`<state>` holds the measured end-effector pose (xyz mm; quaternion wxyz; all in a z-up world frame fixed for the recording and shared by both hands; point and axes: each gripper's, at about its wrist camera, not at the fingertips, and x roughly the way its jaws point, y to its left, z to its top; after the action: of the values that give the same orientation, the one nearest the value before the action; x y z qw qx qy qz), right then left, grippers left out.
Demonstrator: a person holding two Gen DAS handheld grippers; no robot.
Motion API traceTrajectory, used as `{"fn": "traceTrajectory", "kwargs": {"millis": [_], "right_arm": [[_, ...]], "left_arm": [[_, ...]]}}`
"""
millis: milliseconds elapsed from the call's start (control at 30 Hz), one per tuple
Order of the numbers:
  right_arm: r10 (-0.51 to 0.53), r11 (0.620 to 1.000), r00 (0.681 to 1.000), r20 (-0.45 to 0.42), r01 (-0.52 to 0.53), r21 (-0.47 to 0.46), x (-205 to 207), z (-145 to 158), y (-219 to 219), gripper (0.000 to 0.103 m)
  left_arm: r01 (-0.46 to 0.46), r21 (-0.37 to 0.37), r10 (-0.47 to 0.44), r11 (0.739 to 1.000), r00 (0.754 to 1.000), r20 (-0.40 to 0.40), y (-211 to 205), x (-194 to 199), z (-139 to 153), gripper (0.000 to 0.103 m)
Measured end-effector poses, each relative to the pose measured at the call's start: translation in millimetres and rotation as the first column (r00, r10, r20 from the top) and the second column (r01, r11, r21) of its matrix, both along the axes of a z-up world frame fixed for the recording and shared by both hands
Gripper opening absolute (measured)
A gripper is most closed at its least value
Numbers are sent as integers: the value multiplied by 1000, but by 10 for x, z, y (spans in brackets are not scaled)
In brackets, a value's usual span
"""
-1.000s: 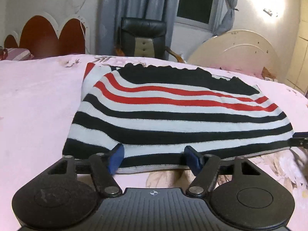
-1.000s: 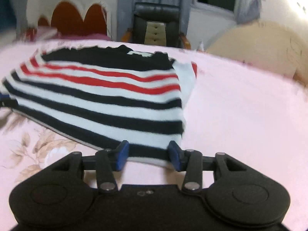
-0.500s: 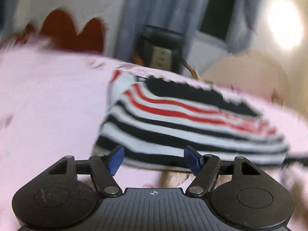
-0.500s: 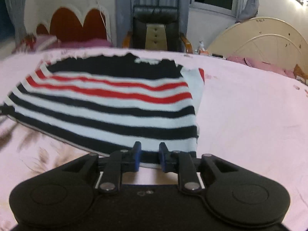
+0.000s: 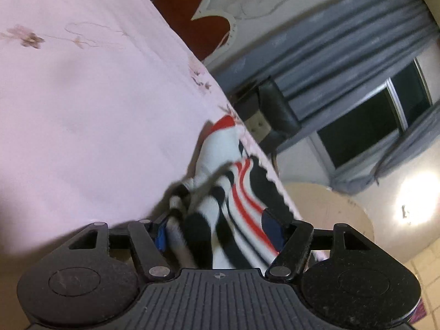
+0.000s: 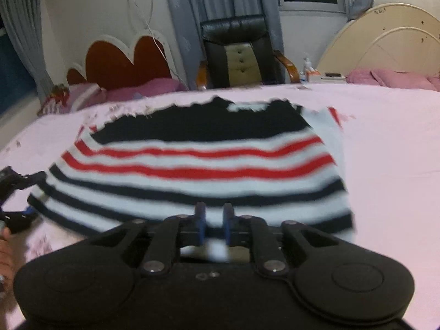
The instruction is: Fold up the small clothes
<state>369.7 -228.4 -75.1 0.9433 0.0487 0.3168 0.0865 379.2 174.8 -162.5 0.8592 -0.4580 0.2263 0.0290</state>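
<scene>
A black, white and red striped sweater point(image 6: 198, 165) lies flat on the pink bed sheet point(image 6: 385, 151). My right gripper point(image 6: 214, 220) is at its near hem. Its jaws are closing to a narrow gap, with white hem fabric pinched between the pads. My left gripper point(image 5: 216, 232) is rolled onto its side at the sweater's left corner. The sweater point(image 5: 233, 192) is bunched between its jaws, which stand wide and are closing. In the right wrist view the left gripper point(image 6: 16, 195) shows at the far left edge, straddling that corner.
A black office chair point(image 6: 239, 52) stands beyond the bed's far edge. A red scalloped headboard point(image 6: 123, 60) is to its left and a cream headboard point(image 6: 385, 41) with purple bedding to its right. A person's hand point(image 6: 4, 250) shows at the lower left. Pink sheet point(image 5: 82, 110) spreads left of the sweater.
The left gripper rolled strongly and moved in on the sweater's left corner, and the fabric now bunches between its jaws. The right jaws closed from wide apart onto the hem.
</scene>
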Motion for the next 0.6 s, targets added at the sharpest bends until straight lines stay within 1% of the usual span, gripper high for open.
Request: {"fn": "traceTrajectory", "kwargs": {"millis": [33,67,133,200,233,267,333,367,400,433,467,500,600], "right_arm": [[5,1000,1000,5,-5,6,82,7,29,6],[13,1000,1000,7,-13,11,174,11,62,6],[28,999,1000,14,-28,16,312,8,144,5],[47,999,999,20,-47,15,439,9,231,5],[59,998,998,25,-59,11,485,9,285,5],[76,997,997,27,-76,5,535,8,346,5],[104,994,994,33,-104,-19,578,14,460,4],[125,992,991,41,-124,-33,593,14,519,4],[141,989,989,43,-138,-54,603,0,568,3],[145,985,989,22,-142,-96,641,-58,623,3],[142,979,990,-27,-144,-141,703,-158,670,1],[149,977,989,-18,-150,-152,706,-202,680,1],[163,970,987,-4,-161,-185,669,-204,700,0]], "left_arm": [[-8,-8,8,1000,1000,-5,3,91,-6,57],[-7,-20,6,1000,1000,-13,11,188,-18,54],[-2,-40,1,999,999,-41,34,316,-54,33],[13,-63,-15,998,999,-40,65,407,-90,30],[20,-74,-22,997,999,-30,81,414,-95,26],[24,-96,-26,995,1000,-13,91,402,-91,25],[29,-156,-18,987,997,73,92,318,-62,24],[28,-157,-14,987,996,86,88,298,-67,24],[22,-147,-12,989,998,65,82,311,-113,24],[12,-150,-9,989,1000,19,104,329,-187,22],[9,-165,-7,986,1000,11,128,335,-250,22],[18,-164,-14,986,1000,26,128,335,-245,22],[31,-169,-26,985,999,26,118,358,-246,22]]}}
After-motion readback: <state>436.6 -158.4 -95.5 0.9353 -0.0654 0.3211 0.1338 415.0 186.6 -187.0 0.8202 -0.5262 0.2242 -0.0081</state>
